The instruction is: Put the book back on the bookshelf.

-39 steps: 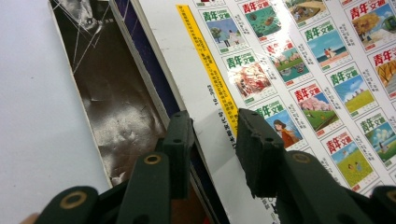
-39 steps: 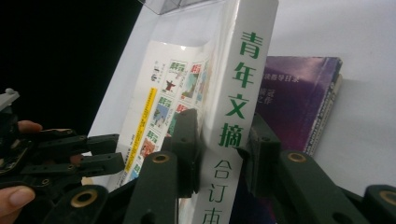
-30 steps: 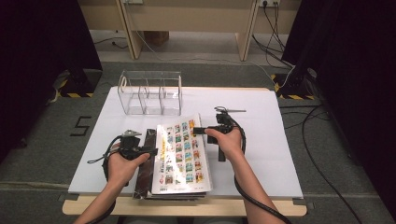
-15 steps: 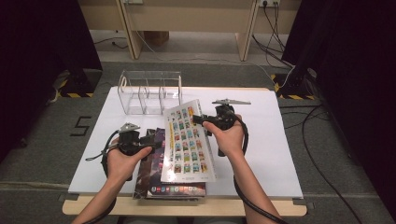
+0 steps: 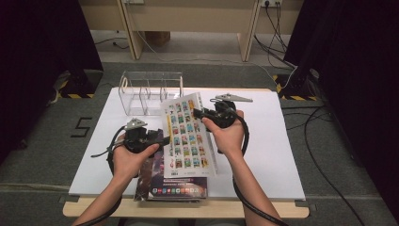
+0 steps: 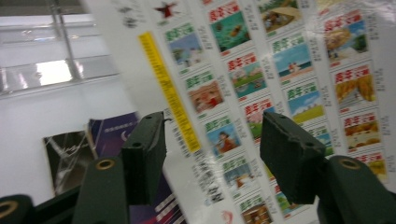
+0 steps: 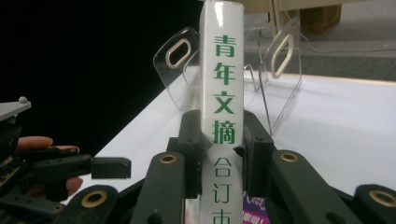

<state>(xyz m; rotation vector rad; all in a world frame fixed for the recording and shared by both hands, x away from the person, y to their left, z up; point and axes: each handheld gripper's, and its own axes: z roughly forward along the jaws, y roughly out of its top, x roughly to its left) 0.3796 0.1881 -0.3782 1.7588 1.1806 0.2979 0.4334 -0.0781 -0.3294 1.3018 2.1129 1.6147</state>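
Observation:
A thick white book, its cover printed with rows of small coloured pictures, hangs tilted above the table. My right gripper is shut on its spine, with a pad pressed on each side. My left gripper is at the book's left edge. Its jaws have just been opening and stand open. The cover is close ahead of them, with nothing pinched. A dark-covered book lies flat on the table under the lifted one.
A clear plastic rack with upright dividers stands at the back of the white table, just beyond the lifted book's top edge. The dark book overhangs the table's near edge. Cables trail on the floor to the right.
The right gripper has raised the white book off the dark one and carried it toward the rack. The left gripper has let go of its edge and risen a little.

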